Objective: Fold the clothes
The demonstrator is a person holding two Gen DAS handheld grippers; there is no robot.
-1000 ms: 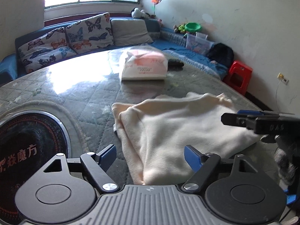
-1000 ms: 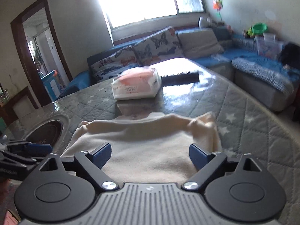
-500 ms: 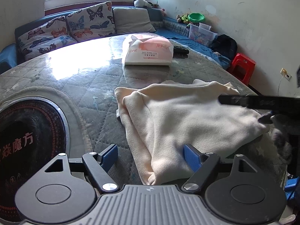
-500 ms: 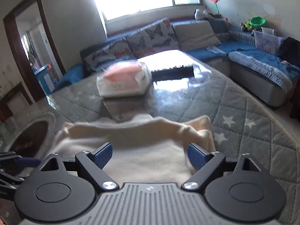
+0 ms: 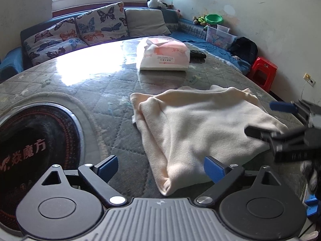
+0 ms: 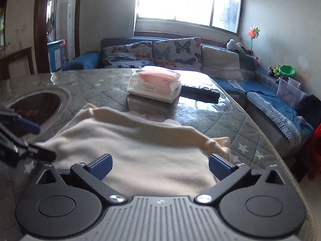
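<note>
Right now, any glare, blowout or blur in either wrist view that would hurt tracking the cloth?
Left wrist: window glare on the table washes out the quilting, the cream garment is evenly lit and sharp, and the right gripper at the edge is smeared. Right wrist: window blown out, garment's near part soft, fisheye bending throughout.

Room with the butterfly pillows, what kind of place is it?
Most likely a living room in someone's home. A long blue sofa with butterfly cushions runs under the window, toys sit in the corner, and a cream garment lies on the quilted table.
</note>
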